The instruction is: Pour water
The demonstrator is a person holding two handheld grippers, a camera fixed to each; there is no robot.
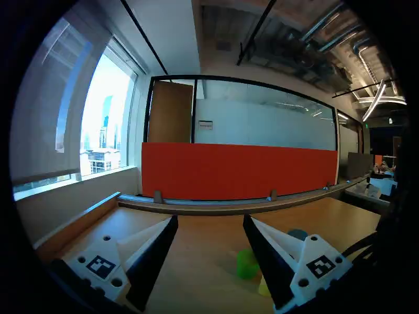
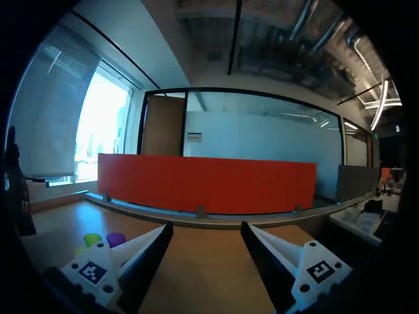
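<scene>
Wooden table (image 1: 209, 261) runs forward from both cameras to a low orange panel (image 1: 235, 170), with a glass wall (image 1: 262, 118) above it, a brown door (image 1: 170, 112) at eleven o'clock and a bright window (image 1: 105, 131) at nine o'clock. In the left gripper view the left hand-held gripper (image 1: 209, 220) has its two fingers spread wide apart, with bare table between them and nothing in its grasp. A green cup (image 1: 246, 263) stands on the table at about five o'clock, just inside that gripper's right finger and not touching either finger. A yellow cup (image 1: 263, 287) sits just beside it, lower, partly hidden by the finger, and a blue cup (image 1: 297, 234) peeks over the same finger at four o'clock. In the right gripper view the right hand-held gripper (image 2: 206, 226) is likewise wide open and holds nothing. A yellow-green cup (image 2: 92, 239) and a purple cup (image 2: 116, 239) stand side by side on the table at eight o'clock, outside its left finger. Whether the yellow-green one is the green cup of the other view, I cannot tell. Whether any cup holds water cannot be told either.
</scene>
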